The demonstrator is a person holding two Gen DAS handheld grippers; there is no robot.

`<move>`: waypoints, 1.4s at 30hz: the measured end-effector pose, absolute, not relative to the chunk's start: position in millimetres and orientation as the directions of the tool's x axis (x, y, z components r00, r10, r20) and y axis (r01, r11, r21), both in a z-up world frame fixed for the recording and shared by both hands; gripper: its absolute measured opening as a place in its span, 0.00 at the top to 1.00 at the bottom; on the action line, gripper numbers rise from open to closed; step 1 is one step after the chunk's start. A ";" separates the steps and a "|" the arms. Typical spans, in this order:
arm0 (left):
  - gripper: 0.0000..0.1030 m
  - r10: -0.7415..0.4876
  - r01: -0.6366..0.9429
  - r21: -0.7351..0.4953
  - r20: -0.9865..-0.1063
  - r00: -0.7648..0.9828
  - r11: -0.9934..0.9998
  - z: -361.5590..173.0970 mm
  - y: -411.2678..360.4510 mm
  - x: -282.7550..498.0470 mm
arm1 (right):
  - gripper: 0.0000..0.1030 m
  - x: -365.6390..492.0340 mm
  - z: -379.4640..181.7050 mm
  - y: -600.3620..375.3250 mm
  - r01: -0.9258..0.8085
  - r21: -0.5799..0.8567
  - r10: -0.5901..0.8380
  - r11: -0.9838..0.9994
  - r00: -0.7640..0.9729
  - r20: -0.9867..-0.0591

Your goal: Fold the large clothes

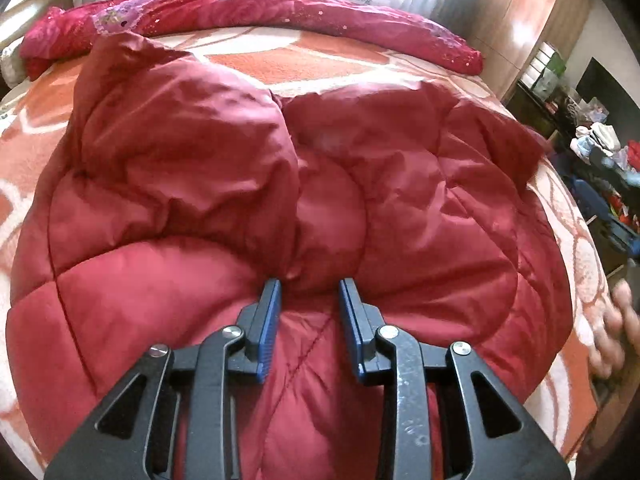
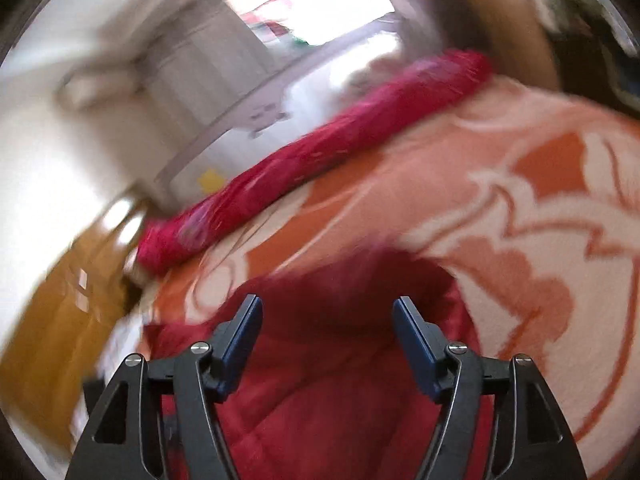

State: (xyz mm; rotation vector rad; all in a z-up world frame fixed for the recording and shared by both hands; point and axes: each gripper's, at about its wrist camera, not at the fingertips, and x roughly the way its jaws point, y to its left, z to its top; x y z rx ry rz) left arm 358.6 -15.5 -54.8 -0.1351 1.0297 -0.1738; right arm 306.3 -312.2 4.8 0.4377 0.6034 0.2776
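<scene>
Item 1, nearest: left gripper (image 1: 308, 286). The blue pads are set a narrow gap apart, angled down onto the quilted jacket (image 1: 280, 184). A ridge of red fabric rises between the tips, but whether it is pinched cannot be told from the left wrist view. Risk: if the pads are not truly biting, the slippery shell could be lost as soon as the fold is pulled.

Item 2: right gripper (image 2: 328, 316). The jaws are spread wide, with nothing between them; the jacket's edge (image 2: 340, 360) is seen below and beyond the tips. The right wrist view is heavily smeared, so detail is poor. Risk: a released flap of padded fabric may spring back open, since the filling is judged to be resilient.

Item 3: jacket, dark red, puffy, laid across the orange and white bedspread (image 1: 320, 60). One panel is doubled over the left half, the seam running up the middle. Risk: trapped air and bulk could make any fold creep or slide off square.

Item 4: a blurred hand (image 1: 612, 328), at the right edge of the left wrist view, beside the jacket's hem.

Item 5, farthest: a rolled crimson blanket (image 1: 256, 8) lying along the far edge of the bed, well apart from the jacket. Risk: a fold pushed too far forward might be crowded against it.
</scene>
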 end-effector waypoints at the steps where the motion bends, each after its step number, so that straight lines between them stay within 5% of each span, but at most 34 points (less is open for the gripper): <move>1: 0.72 -0.206 0.077 -0.194 -0.839 0.504 0.978 -54.2 -16.1 359.7 | 0.32 306.1 4.2 -295.5 -0.171 0.419 0.391 0.892 0.758 -0.523; 8: 0.73 -0.251 0.065 -0.253 -0.827 0.503 0.965 -50.3 0.9 358.8 | 0.34 345.9 -54.9 -220.5 -0.260 0.125 0.255 0.958 0.561 -0.787; 13: 0.73 -0.195 0.006 -0.230 -0.810 0.553 0.973 -40.4 43.1 348.7 | 0.31 374.5 -72.3 -232.3 -0.173 0.173 0.240 0.970 0.533 -0.811; 17: 0.98 -0.183 -0.071 -0.255 -0.837 0.515 0.964 -60.3 75.3 363.9 | 0.31 390.5 -81.5 -244.6 -0.119 0.216 0.246 0.969 0.514 -0.822; 24: 0.98 -0.226 -0.095 -0.307 -0.847 0.482 0.947 -83.8 83.4 382.6 | 0.30 397.6 -88.6 -247.0 -0.091 0.231 0.245 0.969 0.504 -0.828; 34: 0.96 -0.252 -0.095 -0.351 -0.811 0.528 0.931 -51.3 86.6 343.8 | 0.30 391.7 -85.8 -255.0 -0.091 0.268 0.276 0.959 0.516 -0.811; 40: 0.90 -0.257 -0.083 -0.358 -0.794 0.551 0.930 -35.7 98.9 317.8 | 0.28 363.4 -58.4 -268.0 -0.112 0.330 0.332 0.937 0.574 -0.748; 42: 0.81 -0.248 -0.084 -0.352 -0.790 0.561 0.932 -32.8 103.0 313.6 | 0.28 352.0 -51.0 -272.0 -0.130 0.339 0.348 0.932 0.583 -0.734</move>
